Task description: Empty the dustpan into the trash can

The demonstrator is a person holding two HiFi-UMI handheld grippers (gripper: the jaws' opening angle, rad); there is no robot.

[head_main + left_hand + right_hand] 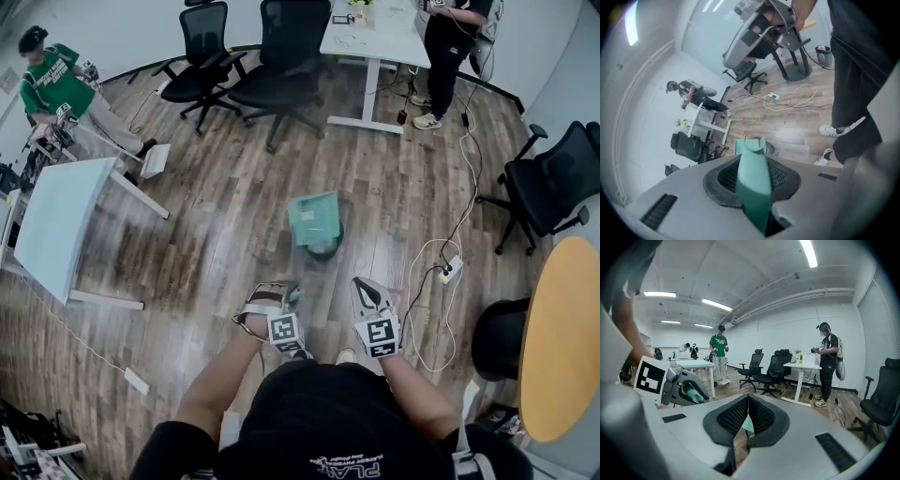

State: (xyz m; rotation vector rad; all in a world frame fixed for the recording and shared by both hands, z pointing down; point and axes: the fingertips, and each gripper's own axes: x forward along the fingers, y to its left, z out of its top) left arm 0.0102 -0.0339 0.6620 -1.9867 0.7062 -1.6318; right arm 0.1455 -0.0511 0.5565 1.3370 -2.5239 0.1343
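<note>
The teal dustpan [313, 217] hangs tilted over a small dark trash can [325, 247] on the wooden floor. Its long teal handle [752, 187] runs back between the jaws of my left gripper [292, 298], which is shut on it. In the left gripper view the pan end [746, 144] sits just above the trash can [769, 149]. My right gripper [364, 286] is beside the left one, apart from the dustpan. Its pads [759, 416] meet at the tips with nothing held.
Black office chairs [244, 56] and a white desk [370, 42] stand at the back, with a person [448, 47] beside the desk. A white table [61, 225] is at left. White cables and a power strip [450, 272] lie right of the can. A round yellow table [562, 337] stands at right.
</note>
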